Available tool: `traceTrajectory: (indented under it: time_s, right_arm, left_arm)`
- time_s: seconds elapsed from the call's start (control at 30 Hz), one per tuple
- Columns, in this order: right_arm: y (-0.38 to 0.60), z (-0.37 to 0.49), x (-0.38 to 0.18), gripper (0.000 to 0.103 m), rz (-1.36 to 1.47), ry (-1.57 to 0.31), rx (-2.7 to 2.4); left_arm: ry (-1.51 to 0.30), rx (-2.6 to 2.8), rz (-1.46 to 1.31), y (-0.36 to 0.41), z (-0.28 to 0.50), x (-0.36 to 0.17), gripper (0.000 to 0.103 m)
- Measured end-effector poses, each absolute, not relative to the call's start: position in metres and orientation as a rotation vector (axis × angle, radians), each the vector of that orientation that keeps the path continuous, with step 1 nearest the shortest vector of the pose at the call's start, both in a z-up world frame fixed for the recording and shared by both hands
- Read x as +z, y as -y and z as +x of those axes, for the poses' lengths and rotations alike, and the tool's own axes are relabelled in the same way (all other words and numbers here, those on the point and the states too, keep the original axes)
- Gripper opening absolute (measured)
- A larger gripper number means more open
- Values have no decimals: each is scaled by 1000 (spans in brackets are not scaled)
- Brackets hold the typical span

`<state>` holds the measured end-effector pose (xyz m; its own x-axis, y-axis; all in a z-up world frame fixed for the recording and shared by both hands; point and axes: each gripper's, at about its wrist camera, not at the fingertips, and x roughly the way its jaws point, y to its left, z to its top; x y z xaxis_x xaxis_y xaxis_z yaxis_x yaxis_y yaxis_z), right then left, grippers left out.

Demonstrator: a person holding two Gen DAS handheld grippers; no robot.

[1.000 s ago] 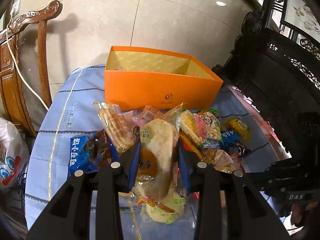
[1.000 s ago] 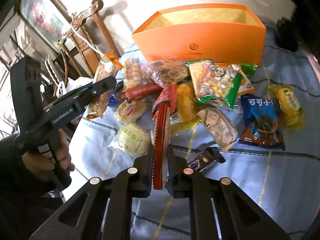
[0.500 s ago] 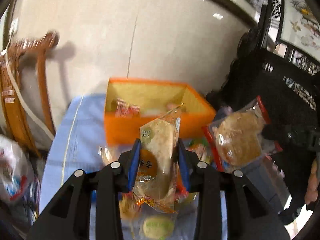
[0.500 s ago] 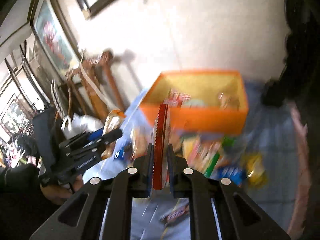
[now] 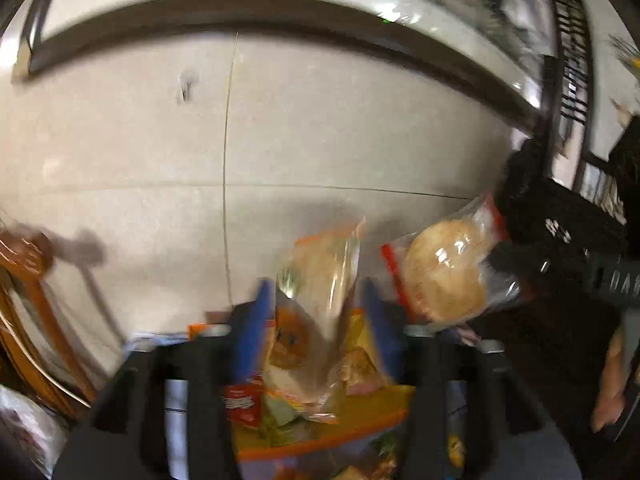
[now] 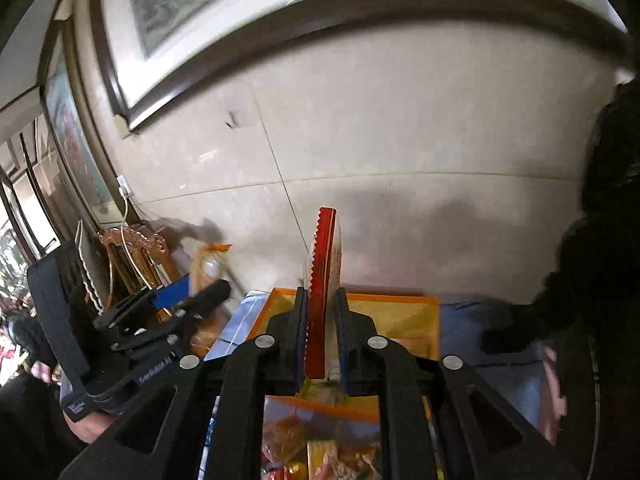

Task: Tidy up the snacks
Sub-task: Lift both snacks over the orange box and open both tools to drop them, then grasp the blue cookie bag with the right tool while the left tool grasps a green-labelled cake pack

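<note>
Your left gripper (image 5: 316, 320) was clamped on a clear-wrapped pastry pack (image 5: 316, 308); the blue pads (image 5: 252, 328) pressed its sides and the pack stood up between them, top edge tilted right. Frame was motion-blurred, so label detail wasn't readable.

Your right gripper (image 6: 322, 320) was clenched on a red-edged bun pack (image 6: 322, 280), seen edge-on from its own camera, serrated seal facing the lens, pack upright between the fingers (image 6: 298, 320). From the left wrist view the same pack showed face-on: a round bun in clear film with red seams, held up just right of the pastry pack, apart from it.

Both packs were held up over the orange box (image 6: 400, 312). In the right wrist view the box's far rim and yellow inner wall sat right behind the fingertips, and snack wrappers (image 6: 320, 440) lay inside below the gripper. In the left wrist view the box's near orange edge ran under the fingers, with a red packet (image 5: 240, 402) and other wrappers in it.

The box stood on the blue cloth (image 6: 480, 332). The carved wooden chair (image 6: 132, 248) was left of it against the beige tiled wall (image 6: 400, 140), with a white cable (image 6: 125, 220) hanging by it. A framed painting (image 6: 200, 8) hung above. Your left gripper appeared in the right wrist view at lower left, beside the chair.
</note>
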<state>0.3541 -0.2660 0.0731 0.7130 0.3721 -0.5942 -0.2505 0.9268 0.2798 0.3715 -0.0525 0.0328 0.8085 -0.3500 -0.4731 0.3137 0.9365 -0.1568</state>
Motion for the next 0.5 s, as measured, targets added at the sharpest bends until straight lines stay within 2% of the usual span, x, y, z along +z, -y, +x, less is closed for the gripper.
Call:
traceTrajectory:
  time_s: [0.03,0.07,0.1,0.27,0.4,0.5]
  right_arm:
    - [266,365,65,37,189,-723,342]
    - [267,374,56,56,181,-744,314]
    - [269,378,49,60,162,-743,284]
    - [279,366,13,66,119,-793,265]
    - [279,336,-11,71,80,-822,245]
    - [277,294,-23,82,57,-810,204]
  left_arm:
    - [-536,-327,-83,54,380,31,89]
    - [-537,-289,-86,54,387,27,90]
    - [-542,-263,-80,54,393,21,90]
    - [-578,-258,3,47,383,-14,90]
    - [-588,-270,20,30,344,-46,91]
    - [-582,-282,84,26,300,-71,91]
